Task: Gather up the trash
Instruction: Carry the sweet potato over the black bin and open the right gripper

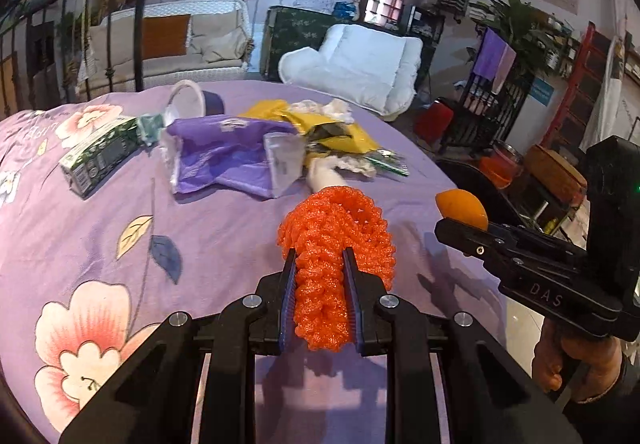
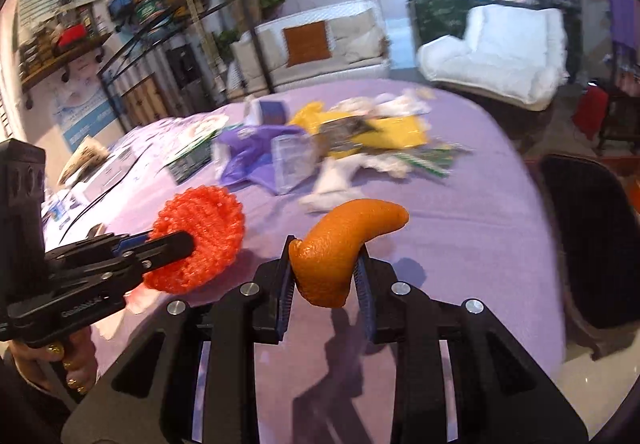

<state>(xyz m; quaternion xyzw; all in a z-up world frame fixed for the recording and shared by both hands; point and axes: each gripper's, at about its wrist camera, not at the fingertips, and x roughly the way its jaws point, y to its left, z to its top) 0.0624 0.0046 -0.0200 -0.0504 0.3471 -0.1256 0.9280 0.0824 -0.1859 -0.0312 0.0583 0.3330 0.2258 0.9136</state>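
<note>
My left gripper (image 1: 320,258) is shut on an orange foam fruit net (image 1: 336,240) and holds it above the purple floral bedspread (image 1: 120,211). The net also shows at the left of the right wrist view (image 2: 200,240). My right gripper (image 2: 324,250) is shut on a curled orange peel (image 2: 340,244), also above the bed; the peel shows at the right of the left wrist view (image 1: 462,207). Farther up the bed lies a trash pile: a purple bag (image 1: 228,159), a yellow wrapper (image 1: 320,123), a green carton (image 1: 100,155), white tissues (image 1: 332,167) and a plastic cup (image 1: 188,99).
A dark chair (image 2: 592,236) stands beside the bed on the right. A white cushion seat (image 1: 360,67) and a beige sofa (image 1: 172,39) stand beyond the bed. An iron bed frame (image 1: 80,23) rises at the far left. Shelves and plants line the right side.
</note>
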